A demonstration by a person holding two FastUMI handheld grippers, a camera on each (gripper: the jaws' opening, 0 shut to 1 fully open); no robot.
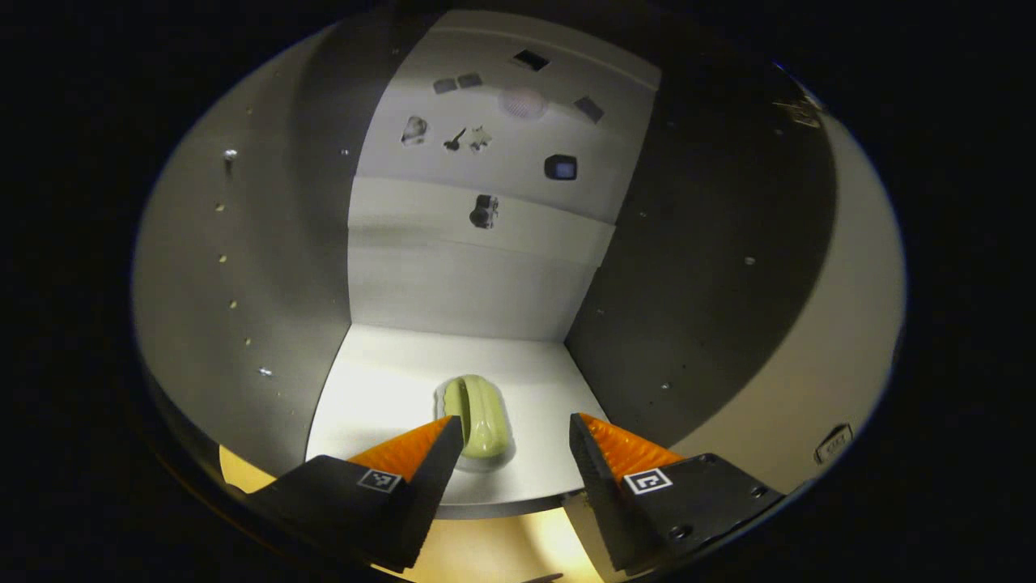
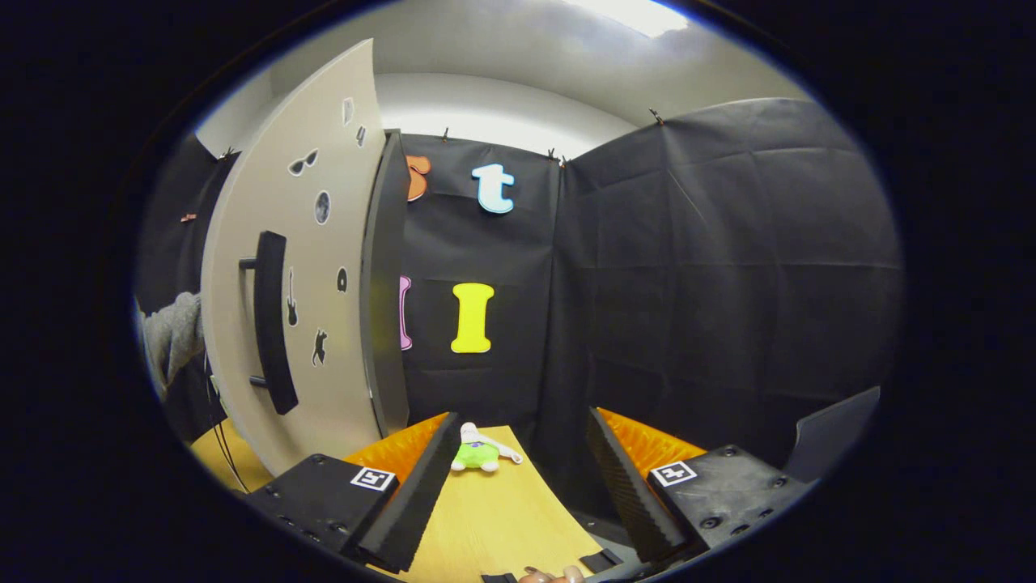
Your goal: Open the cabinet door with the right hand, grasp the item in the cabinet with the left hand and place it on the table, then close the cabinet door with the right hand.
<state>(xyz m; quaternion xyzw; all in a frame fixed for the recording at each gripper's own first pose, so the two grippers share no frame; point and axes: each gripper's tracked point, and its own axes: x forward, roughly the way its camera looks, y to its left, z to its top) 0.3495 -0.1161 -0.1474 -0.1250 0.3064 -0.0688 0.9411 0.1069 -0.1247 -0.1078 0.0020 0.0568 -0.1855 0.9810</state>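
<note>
Left gripper view: the left gripper [image 1: 511, 429] is released, its two fingers spread wide and pointing into the open cabinet [image 1: 267, 267]. Neither finger presses on anything. The item, a pale green oblong object [image 1: 479, 414] with lengthwise ridges, lies on the white cabinet floor [image 1: 380, 389], just ahead of the fingers and between them, closer to the finger at 7 o'clock, whose tip overlaps its near end in the picture; contact cannot be confirmed. The object sits toward the front edge of the floor, well apart from the back panel [image 1: 486, 275]. The back panel carries several small dark stickers [image 1: 483, 211] in its upper half. The side walls are grey with rows of small shelf-pin holes. Yellow table [image 1: 486, 551] surface shows below the cabinet floor at 6 o'clock.

Right gripper view: the right gripper [image 2: 518, 453] is likewise released, fingers wide apart with nothing between them. The cabinet door [image 2: 340, 356] stands open at 9 to 10 o'clock, face toward the camera, bearing a vertical dark bar handle [image 2: 271, 324] and small stickers. The gripper is apart from the handle. A grey sleeve [image 2: 174, 332] shows at the left edge beside the door. On the yellow table, a small green and white plush toy [image 2: 477, 452] lies just beyond the finger at 7 o'clock. Fingertips of a hand [image 2: 550, 575] show at 6 o'clock.
</note>
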